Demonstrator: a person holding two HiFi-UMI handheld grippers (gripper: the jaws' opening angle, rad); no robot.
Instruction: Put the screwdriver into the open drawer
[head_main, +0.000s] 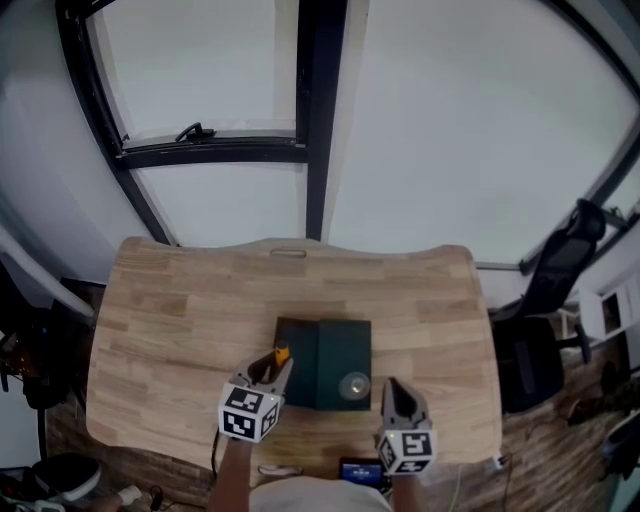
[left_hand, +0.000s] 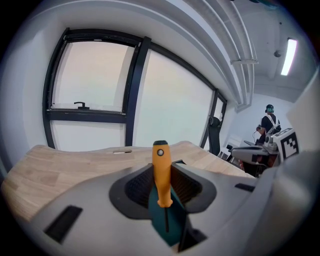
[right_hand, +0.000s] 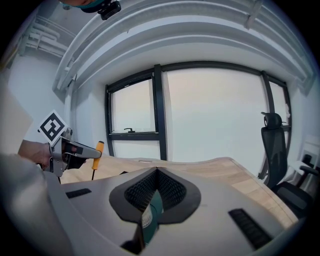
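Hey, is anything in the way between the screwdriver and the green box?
Nothing visible does. The left gripper holds the screwdriver upright, tip down, over the left part of the green box. The right gripper is shut and empty beside the box's near right corner, off that path.

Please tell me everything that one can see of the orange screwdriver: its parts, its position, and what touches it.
The orange screwdriver has a smooth orange handle, plastic by its look, with a dark cap at its top end and a thin dark shaft below. It stands nearly upright, handle up and shaft down. The jaws of the left gripper are closed on its handle, and nothing else touches it. It hangs above the left part of the dark green box on the wooden table. The tip itself is too small to make out.
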